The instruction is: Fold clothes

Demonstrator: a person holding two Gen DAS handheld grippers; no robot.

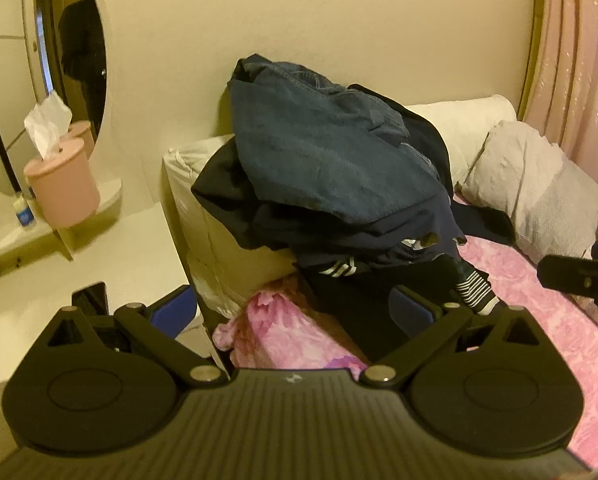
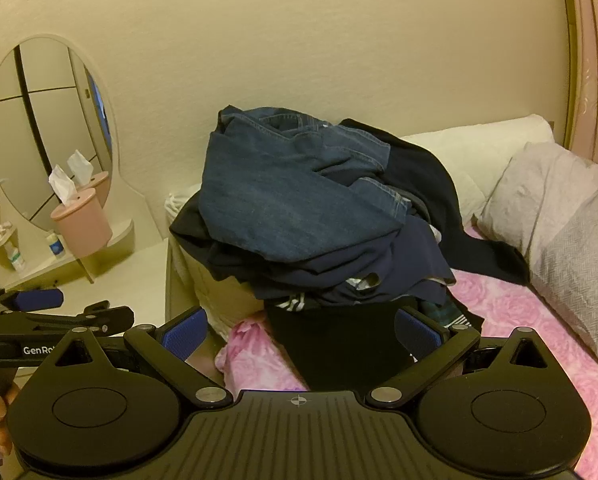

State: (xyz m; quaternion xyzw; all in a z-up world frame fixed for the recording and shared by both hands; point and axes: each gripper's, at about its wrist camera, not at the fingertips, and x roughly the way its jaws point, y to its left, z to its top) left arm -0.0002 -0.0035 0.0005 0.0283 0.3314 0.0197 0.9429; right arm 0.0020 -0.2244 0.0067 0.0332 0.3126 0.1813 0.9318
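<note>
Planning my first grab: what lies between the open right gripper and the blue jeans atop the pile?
In the right wrist view, dark navy garments lie under the blue denim jeans.

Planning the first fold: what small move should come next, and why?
Probably reach the right gripper forward to the jeans topping the clothes pile: both grippers are open and empty, and nothing lies spread on the pink bedspread yet.

Two matching black handheld grippers with blue finger pads

The left gripper [image 1: 293, 308] and the right gripper [image 2: 301, 332] each have a ribbed black body with a small crosshair mark, two round black discs, silver pivot screws on angled linkage arms, and textured blue pads [image 2: 183, 332]. In the right wrist view, white "GenRo" lettering marks the left gripper's side.
</note>
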